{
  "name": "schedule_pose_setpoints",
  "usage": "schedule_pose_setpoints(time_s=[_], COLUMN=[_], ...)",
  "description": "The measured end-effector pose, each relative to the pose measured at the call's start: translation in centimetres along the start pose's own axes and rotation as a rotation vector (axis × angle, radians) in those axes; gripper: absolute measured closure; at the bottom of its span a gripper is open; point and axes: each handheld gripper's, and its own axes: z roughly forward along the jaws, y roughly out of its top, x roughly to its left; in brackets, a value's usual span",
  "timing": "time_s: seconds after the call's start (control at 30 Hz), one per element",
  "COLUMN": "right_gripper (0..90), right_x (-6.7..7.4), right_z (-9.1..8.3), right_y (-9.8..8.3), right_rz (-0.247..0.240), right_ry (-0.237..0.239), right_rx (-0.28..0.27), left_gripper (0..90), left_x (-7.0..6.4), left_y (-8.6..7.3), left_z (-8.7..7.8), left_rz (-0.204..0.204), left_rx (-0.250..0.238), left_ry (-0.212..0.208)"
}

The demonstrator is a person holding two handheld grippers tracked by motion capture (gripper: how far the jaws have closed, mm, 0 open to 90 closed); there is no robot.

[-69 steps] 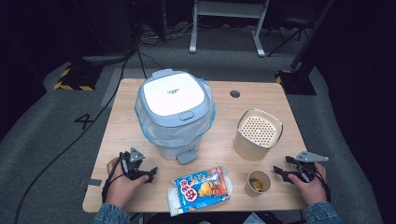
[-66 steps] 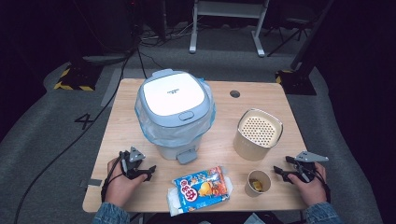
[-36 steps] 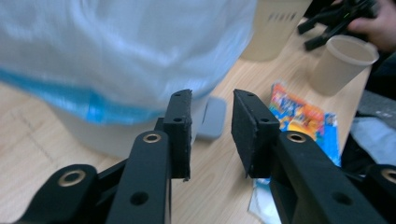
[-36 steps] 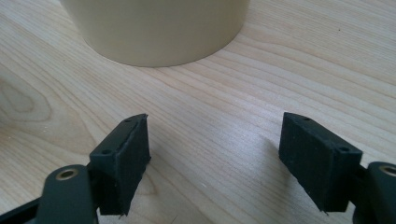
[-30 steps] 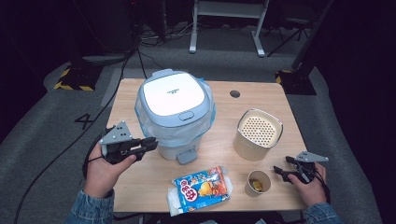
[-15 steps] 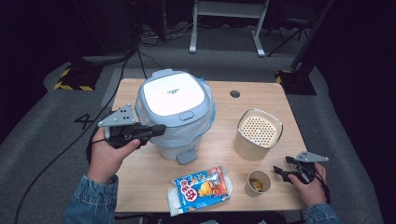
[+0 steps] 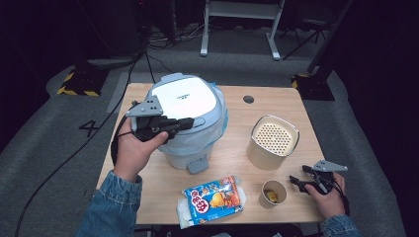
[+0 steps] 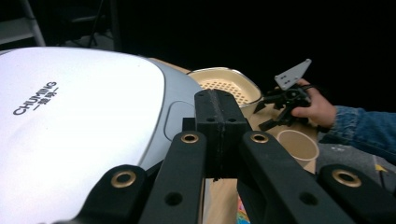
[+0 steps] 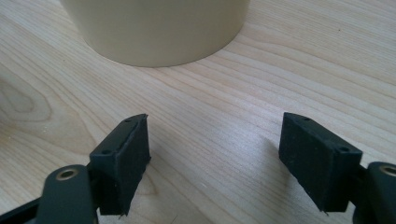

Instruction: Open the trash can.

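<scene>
the left hand (image 7: 133, 148) is raised above the worktop's (image 7: 237, 148) left edge, holding the left gripper (image 7: 185, 122) level, pointing across the bin's lid. its fingers (image 8: 219, 121) are pressed together with nothing between them, their tips over the front edge of the white lid (image 7: 185, 98). the lidded bin (image 7: 192, 143), lined with a pale blue bag, stands at the worktop's left half toward the far edge. the right hand (image 7: 328, 195) rests at the near right corner; the right gripper (image 7: 296, 181) has its fingers spread, empty, low over bare wood. a cream perforated canister (image 7: 272, 143) stands just beyond them, a paper cup (image 7: 273, 193) beside them, and a snack packet (image 7: 212, 200) at the near edge.
</scene>
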Motion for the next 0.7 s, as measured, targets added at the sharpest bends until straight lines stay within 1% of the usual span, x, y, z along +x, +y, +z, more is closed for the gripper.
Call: schedule_pose_setpoints(time_s=[0.03,0.1,0.2,0.27,0.37,0.4,0.43,0.47,0.53,0.57,0.6,0.63,0.7], right_gripper=[24.8,24.8,24.8,24.8,24.8,24.8,24.8,24.8,24.8,24.8,24.8,24.8,24.8], right_x=[0.0,0.0,0.0,0.0,0.0,0.0,0.0,0.0,0.0,0.0,0.0,0.0,0.0], right_z=[0.0,0.0,0.0,0.0,0.0,0.0,0.0,0.0,0.0,0.0,0.0,0.0,0.0], right_y=[0.0,0.0,0.0,0.0,0.0,0.0,0.0,0.0,0.0,0.0,0.0,0.0,0.0], right_rz=[0.000,0.000,0.000,0.000,0.000,0.000,0.000,0.000,0.000,0.000,0.000,0.000,0.000], right_ry=[0.000,0.000,0.000,0.000,0.000,0.000,0.000,0.000,0.000,0.000,0.000,0.000,0.000], right_rx=[0.000,0.000,0.000,0.000,0.000,0.000,0.000,0.000,0.000,0.000,0.000,0.000,0.000], left_gripper=[89.7,88.8,87.9,88.8,89.2,89.2,89.2,89.4,89.7,89.7,89.7,89.7,89.6], left_x=[0.0,0.0,0.0,0.1,0.2,0.2,0.3,0.3,0.4,0.4,0.4,0.4,0.4], left_y=[0.0,0.1,0.1,0.1,0.2,0.2,0.2,0.2,0.2,0.3,0.4,0.4,0.5], left_z=[0.0,0.7,1.6,2.1,2.1,2.1,2.1,2.1,2.1,2.0,2.0,1.9,2.0], left_rz=[0.000,0.007,0.015,0.018,0.021,0.011,0.017,0.007,0.006,0.015,0.012,0.018,0.015], left_rx=[0.000,0.006,0.041,0.053,0.052,0.048,0.048,0.047,0.051,0.055,0.059,0.064,0.070], left_ry=[0.000,0.006,0.017,0.033,0.041,0.042,0.050,0.047,0.054,0.066,0.073,0.078,0.076])
